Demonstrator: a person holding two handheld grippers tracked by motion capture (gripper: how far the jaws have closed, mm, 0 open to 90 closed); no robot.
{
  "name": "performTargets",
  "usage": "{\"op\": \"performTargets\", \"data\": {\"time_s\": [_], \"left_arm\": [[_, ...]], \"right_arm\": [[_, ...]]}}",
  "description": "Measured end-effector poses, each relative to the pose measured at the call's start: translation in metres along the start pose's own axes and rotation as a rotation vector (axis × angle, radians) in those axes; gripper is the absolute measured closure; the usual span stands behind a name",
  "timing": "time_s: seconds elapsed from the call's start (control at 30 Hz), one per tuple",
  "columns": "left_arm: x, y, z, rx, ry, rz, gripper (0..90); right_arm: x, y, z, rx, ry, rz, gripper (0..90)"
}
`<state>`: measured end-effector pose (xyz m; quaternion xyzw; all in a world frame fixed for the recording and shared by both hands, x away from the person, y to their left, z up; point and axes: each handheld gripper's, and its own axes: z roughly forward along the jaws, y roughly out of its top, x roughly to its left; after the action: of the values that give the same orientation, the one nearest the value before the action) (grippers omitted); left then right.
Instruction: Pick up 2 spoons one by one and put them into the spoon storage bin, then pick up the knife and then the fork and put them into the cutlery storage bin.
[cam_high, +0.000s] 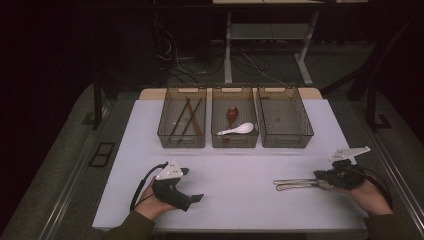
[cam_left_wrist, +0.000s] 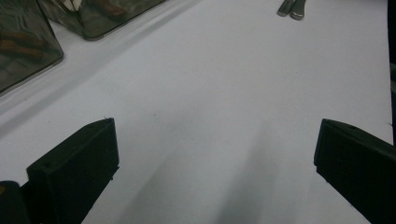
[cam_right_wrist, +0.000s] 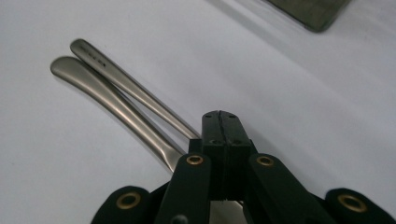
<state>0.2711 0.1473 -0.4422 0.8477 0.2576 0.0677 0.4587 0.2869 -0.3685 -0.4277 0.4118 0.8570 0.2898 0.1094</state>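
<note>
We kept our right claw (cam_high: 324, 184) pressed together beside two metal utensils (cam_high: 295, 184) lying near the right edge of the surface (cam_high: 240, 165); whether it gripped them, we cannot tell. Our left claw (cam_high: 192, 185) stood wide over open room, three bins (cam_high: 235, 120) well beyond.

Utensil (cam_right_wrist: 116, 100) heads hidden under right tool (cam_right_wrist: 220, 122); type untellable

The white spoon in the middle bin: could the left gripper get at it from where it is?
Probably yes. The left gripper is open and empty, the white spoon lies on top in the open-topped middle bin, and only bare table lies between them.
</note>
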Motion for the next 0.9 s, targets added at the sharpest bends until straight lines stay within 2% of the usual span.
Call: {"op": "performTargets", "data": {"time_s": [0.27,0.53,0.9], "left_arm": [[0.0004,0.0008,0.0015,0.003,-0.003,0.007,0.0],[0.0003,0.0007,0.0021,0.003,-0.006,0.004,0.0],[0.0001,-0.0004,0.0006,0.005,-0.002,0.003,0.0]], "right_arm": [[-0.0032,-0.0072,0.0011,0.038,-0.002,0.018,89.4],[-0.0028,-0.0085,0.0014,0.052,-0.014,0.001,89.4],[-0.0025,-0.0055,0.0023,0.072,0.0,-0.019,89.6]]}}
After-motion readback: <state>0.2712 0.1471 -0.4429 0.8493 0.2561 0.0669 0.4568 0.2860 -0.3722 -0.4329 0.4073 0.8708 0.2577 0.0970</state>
